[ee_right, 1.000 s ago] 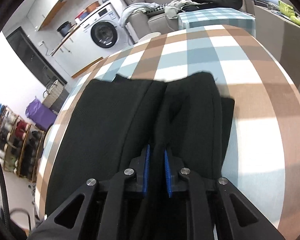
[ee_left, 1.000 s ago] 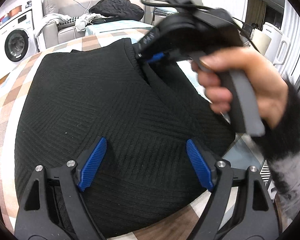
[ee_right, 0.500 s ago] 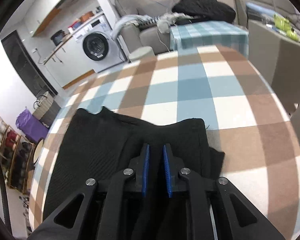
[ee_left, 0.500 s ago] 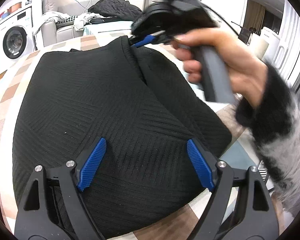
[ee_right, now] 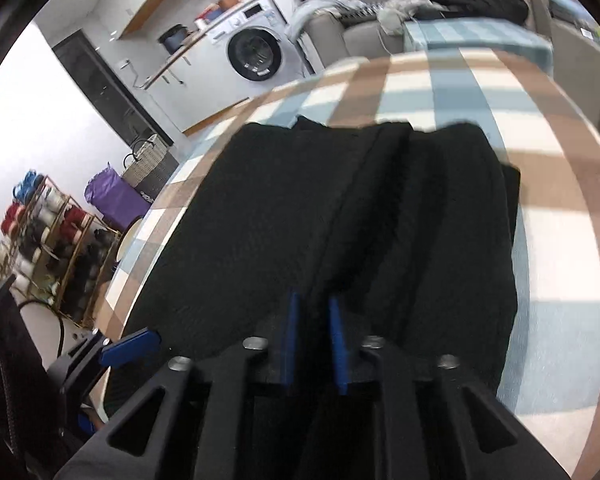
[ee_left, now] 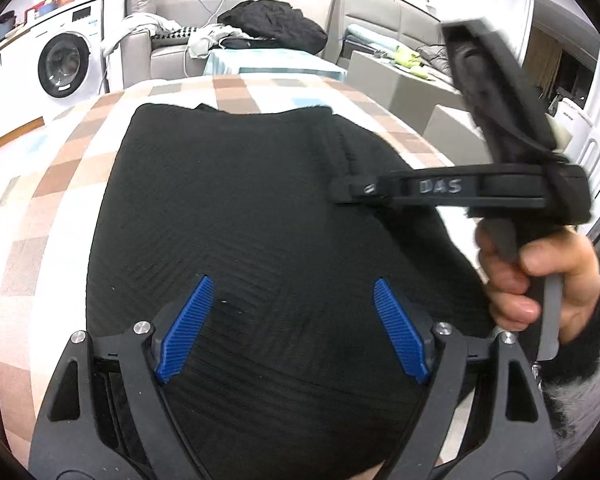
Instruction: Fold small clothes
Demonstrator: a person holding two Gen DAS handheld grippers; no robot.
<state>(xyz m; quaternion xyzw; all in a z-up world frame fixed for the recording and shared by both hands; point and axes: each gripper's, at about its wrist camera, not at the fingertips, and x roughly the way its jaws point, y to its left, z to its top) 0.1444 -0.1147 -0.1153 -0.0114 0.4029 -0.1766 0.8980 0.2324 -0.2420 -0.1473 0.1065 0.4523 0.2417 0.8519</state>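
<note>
Black ribbed knit sweater (ee_left: 228,216) spread flat on the brown-and-blue checked tablecloth (ee_left: 48,184)

Left gripper (ee_left: 292,332) hovers low over its near hem, blue pads wide apart and holding nothing. Right gripper (ee_right: 314,340), gripped in a fist and levelled sideways, has its pads pinched on a fold of the knit.

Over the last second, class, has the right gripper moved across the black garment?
Yes. In the left wrist view the right gripper has come back from the black garment's far edge, beside the sofa, toward its middle, fingers pinched on a fold.
</note>
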